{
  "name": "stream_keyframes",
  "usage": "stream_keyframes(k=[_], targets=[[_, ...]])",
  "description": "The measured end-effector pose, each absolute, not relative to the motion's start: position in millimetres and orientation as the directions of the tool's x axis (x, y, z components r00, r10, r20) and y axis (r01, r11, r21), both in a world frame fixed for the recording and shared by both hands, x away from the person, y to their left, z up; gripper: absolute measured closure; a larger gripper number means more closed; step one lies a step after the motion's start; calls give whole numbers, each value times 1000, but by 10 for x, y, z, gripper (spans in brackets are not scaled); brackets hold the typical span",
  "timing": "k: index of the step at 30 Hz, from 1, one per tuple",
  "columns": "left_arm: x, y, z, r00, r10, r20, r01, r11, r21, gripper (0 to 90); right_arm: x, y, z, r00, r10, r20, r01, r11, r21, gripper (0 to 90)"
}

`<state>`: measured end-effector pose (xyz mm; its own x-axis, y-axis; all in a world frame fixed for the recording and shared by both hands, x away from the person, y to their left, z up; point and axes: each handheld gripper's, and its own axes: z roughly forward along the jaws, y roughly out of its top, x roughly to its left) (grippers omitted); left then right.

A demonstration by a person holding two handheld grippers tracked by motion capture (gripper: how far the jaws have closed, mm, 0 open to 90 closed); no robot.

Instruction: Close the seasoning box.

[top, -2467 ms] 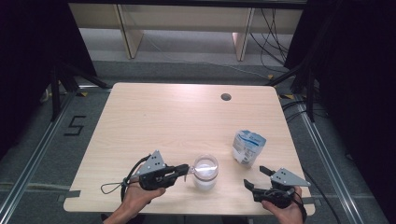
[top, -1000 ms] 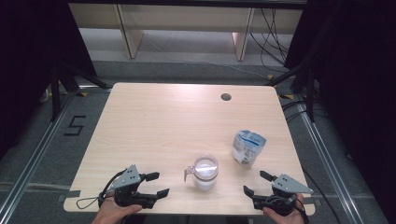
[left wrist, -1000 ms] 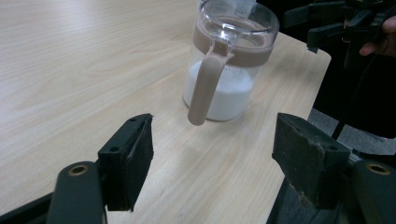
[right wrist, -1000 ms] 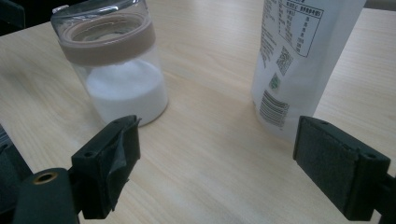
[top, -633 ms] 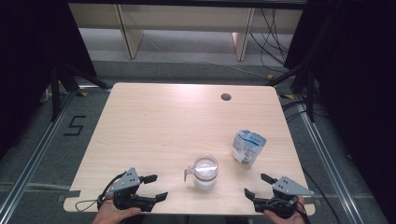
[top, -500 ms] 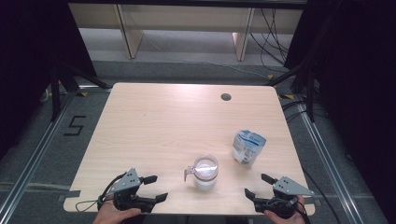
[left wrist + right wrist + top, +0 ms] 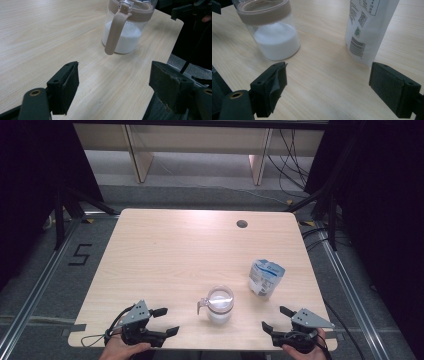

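A clear jar point(image 7: 219, 303) with a tan lid and handle, part full of white powder, stands near the table's front middle. A white and blue pouch point(image 7: 265, 277) stands upright to its right. My left gripper point(image 7: 167, 321) rests at the front left edge, left of the jar and apart from it. It is open; its jaws have just been opening wider, with nothing between them. In the left gripper view the jar point(image 7: 125, 35) lies ahead of the left gripper point(image 7: 115, 85). My right gripper point(image 7: 275, 318) is open at the front right. Beyond the right gripper point(image 7: 327, 82) stand the jar point(image 7: 274, 37) and the pouch point(image 7: 369, 27).
The light wooden table point(image 7: 190, 250) has a round cable hole point(image 7: 242, 224) at its back right. A cable loops off the front left edge beside the person's hand. Dark floor, rails and shelving surround the table.
The left gripper, earlier at the jar's handle, has pulled back to the front left edge, clear of the jar. The right gripper has drawn back slightly. Jar and pouch have not moved.
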<state>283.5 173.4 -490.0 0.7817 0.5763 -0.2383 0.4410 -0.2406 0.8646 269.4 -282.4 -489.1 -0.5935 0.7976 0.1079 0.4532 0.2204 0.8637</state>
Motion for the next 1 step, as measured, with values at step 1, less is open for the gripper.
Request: stream_keyframes(k=[1], targets=[[2844,1740,-4903,787,574,-227,433,-252,866,225,2710,-2832,-4899,-599,795,98,440,224,870,157]])
